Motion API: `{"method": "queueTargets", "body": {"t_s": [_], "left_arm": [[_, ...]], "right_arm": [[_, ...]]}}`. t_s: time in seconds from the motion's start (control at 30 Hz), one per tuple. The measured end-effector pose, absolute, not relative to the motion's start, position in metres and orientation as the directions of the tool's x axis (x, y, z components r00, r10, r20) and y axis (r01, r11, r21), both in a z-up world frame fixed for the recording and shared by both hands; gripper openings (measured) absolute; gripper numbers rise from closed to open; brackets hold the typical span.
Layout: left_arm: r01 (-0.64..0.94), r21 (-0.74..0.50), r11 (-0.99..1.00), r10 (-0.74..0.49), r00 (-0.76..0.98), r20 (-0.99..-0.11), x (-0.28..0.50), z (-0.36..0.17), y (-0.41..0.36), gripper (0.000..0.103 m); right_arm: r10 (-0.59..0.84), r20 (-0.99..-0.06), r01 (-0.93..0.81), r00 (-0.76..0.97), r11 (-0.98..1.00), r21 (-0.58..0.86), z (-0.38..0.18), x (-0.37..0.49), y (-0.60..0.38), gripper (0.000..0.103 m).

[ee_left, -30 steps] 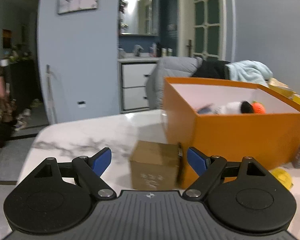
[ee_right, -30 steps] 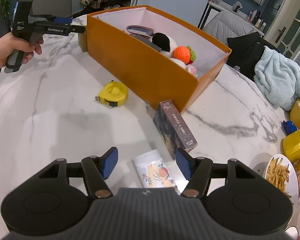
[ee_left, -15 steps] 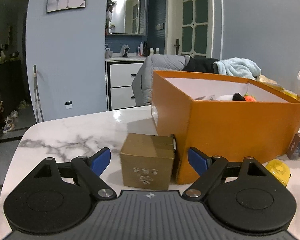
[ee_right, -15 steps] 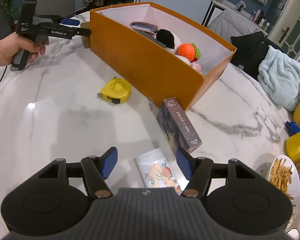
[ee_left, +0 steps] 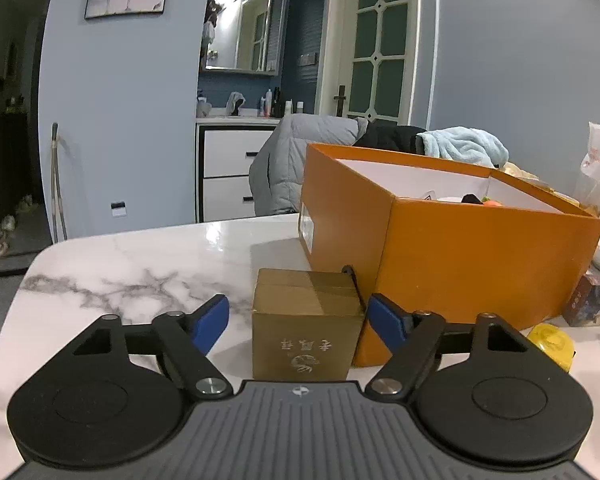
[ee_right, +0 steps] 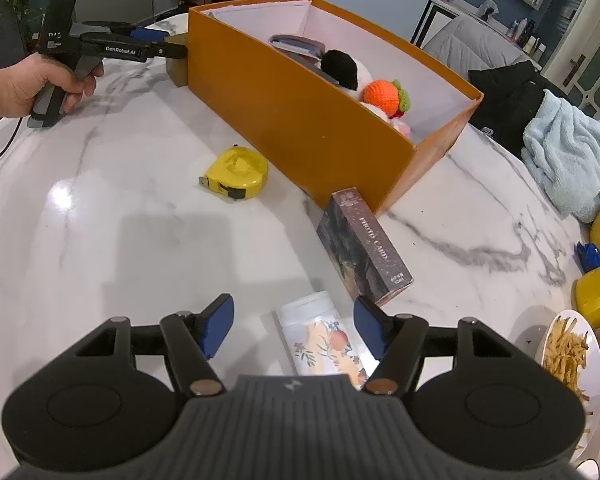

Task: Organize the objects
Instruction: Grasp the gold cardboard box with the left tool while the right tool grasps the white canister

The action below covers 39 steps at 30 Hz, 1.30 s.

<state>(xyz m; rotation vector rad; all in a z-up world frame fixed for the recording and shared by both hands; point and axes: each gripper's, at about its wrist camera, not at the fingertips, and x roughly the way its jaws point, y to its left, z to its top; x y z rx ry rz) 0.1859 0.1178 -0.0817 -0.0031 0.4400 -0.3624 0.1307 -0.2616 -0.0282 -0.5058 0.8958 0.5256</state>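
A small gold cardboard box (ee_left: 306, 322) stands on the marble table (ee_left: 132, 276) against the corner of a large orange box (ee_left: 472, 264). My left gripper (ee_left: 298, 318) is open, its blue fingers on either side of the gold box, not touching it. In the right wrist view the left gripper (ee_right: 156, 42) reaches the gold box (ee_right: 176, 68) beside the orange box (ee_right: 300, 116), which holds plush toys (ee_right: 384, 94). My right gripper (ee_right: 292, 326) is open over a white floral jar (ee_right: 320, 340) lying on the table.
A yellow tape measure (ee_right: 236, 174) and a dark photo-card box (ee_right: 364, 246) lie near the orange box. A plate of fries (ee_right: 572, 354), yellow mugs (ee_right: 598, 294) and a blue towel (ee_right: 572, 152) sit at the right.
My left gripper has dropped lower and moved closer to the gold box, which now sits between its fingers. My right gripper has edged slightly forward over the jar.
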Motion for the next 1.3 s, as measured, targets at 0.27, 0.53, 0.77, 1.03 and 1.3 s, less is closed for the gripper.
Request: {"method": "queueTargets", "body": {"t_s": [0.27, 0.53, 0.77, 1.03, 1.3], "left_arm": [[0.329, -0.151, 0.932, -0.361, 0.818, -0.447, 0.193, -0.086, 0.121, 0.072], [0.311, -0.152, 0.938, -0.345, 0.816, -0.464, 0.189, -0.084, 0.119, 0.071], [0.36, -0.131, 0.924, -0.374, 0.777, -0.507, 0.172, -0.079, 0.122, 0.071], [0.474, -0.118, 0.872, -0.453, 0.696, -0.557, 0.132, -0.072, 0.127, 0.07], [0.611, -0.13, 0.781, -0.558, 0.59, -0.584, 0.091, -0.071, 0.107, 0.071]], "right_arm": [[0.211, -0.83, -0.62, 0.516, 0.761, -0.192, -0.029, 0.13, -0.26, 0.068], [0.175, -0.842, -0.606, 0.511, 0.767, -0.208, -0.033, 0.135, -0.264, 0.069], [0.15, -0.874, -0.577, 0.462, 0.8, -0.168, -0.045, 0.146, -0.282, 0.069], [0.151, -0.893, -0.613, 0.425, 0.773, -0.161, -0.072, 0.148, -0.282, 0.066], [0.118, -0.9, -0.605, 0.42, 0.776, -0.181, -0.075, 0.147, -0.277, 0.049]]}}
